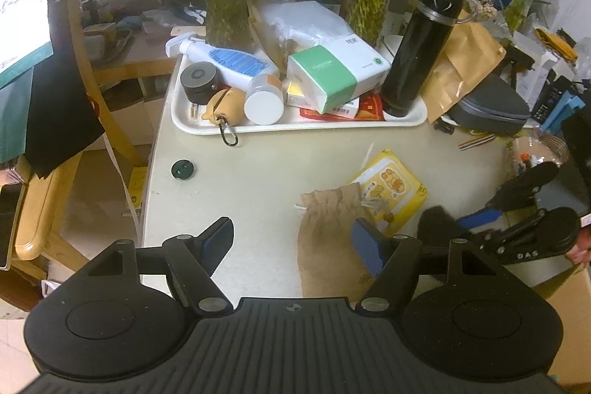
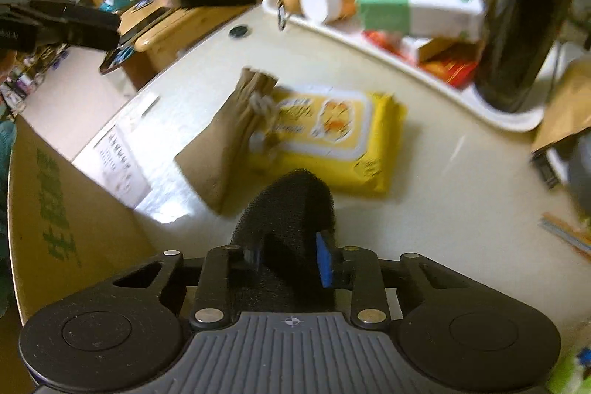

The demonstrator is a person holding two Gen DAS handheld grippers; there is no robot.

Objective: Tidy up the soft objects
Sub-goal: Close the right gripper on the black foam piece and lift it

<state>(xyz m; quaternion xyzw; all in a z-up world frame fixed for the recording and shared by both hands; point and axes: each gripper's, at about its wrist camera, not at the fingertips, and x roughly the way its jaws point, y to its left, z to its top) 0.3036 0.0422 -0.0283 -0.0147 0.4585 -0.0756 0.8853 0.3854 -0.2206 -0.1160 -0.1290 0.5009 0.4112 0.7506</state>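
Note:
A black foam sponge (image 2: 291,202) is pinched between the pads of my right gripper (image 2: 288,248), which is shut on it a little above the table. In the left wrist view the sponge (image 1: 436,224) and right gripper (image 1: 476,220) show at the right. A brown drawstring pouch (image 2: 229,143) lies on the table, partly over a yellow pack of wipes (image 2: 332,132). My left gripper (image 1: 291,231) hovers open over the table's near edge. Nothing is between its fingers; the pouch (image 1: 328,239) lies under its right finger, beside the wipes (image 1: 395,187).
A white tray (image 1: 192,124) at the back holds bottles, a tissue box and a tall black flask (image 1: 421,50). An open cardboard box (image 2: 55,202) stands by the table's near corner. A wooden chair (image 1: 44,209) is off the left edge. A small dark green cap (image 1: 182,169) lies on the table.

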